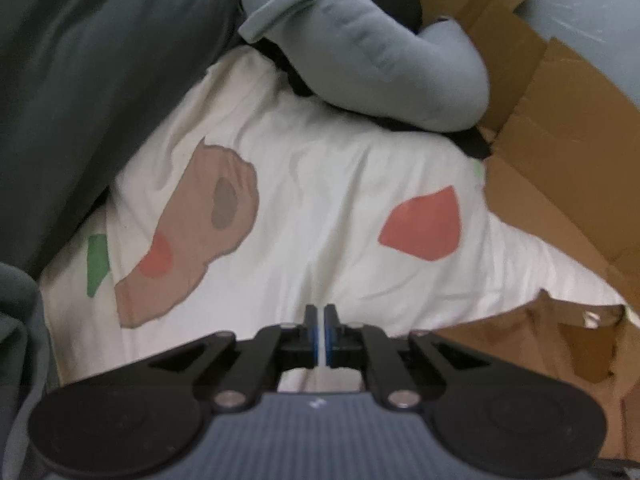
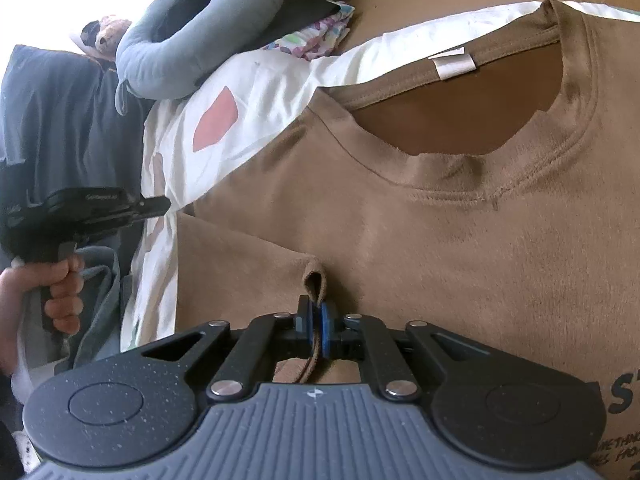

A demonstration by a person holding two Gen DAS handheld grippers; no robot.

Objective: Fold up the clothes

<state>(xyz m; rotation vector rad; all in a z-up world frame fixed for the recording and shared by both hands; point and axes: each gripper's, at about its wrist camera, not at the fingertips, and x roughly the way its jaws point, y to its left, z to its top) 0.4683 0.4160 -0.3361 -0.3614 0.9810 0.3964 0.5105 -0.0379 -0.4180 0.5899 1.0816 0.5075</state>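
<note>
A brown T-shirt lies spread flat, its neck hole and white label towards the top. My right gripper is shut on a small raised fold of the shirt, which loops up between the blue pads. In the left wrist view my left gripper is shut over the white sheet, and I see nothing gripped between its pads. An edge of the shirt shows to its right. In the right wrist view the left gripper points at the shirt's left edge.
The white sheet carries red, tan and green patches. A grey-blue curved pillow and dark blanket lie beyond it. Cardboard flaps stand on the right. A person's hand holds the left gripper's handle.
</note>
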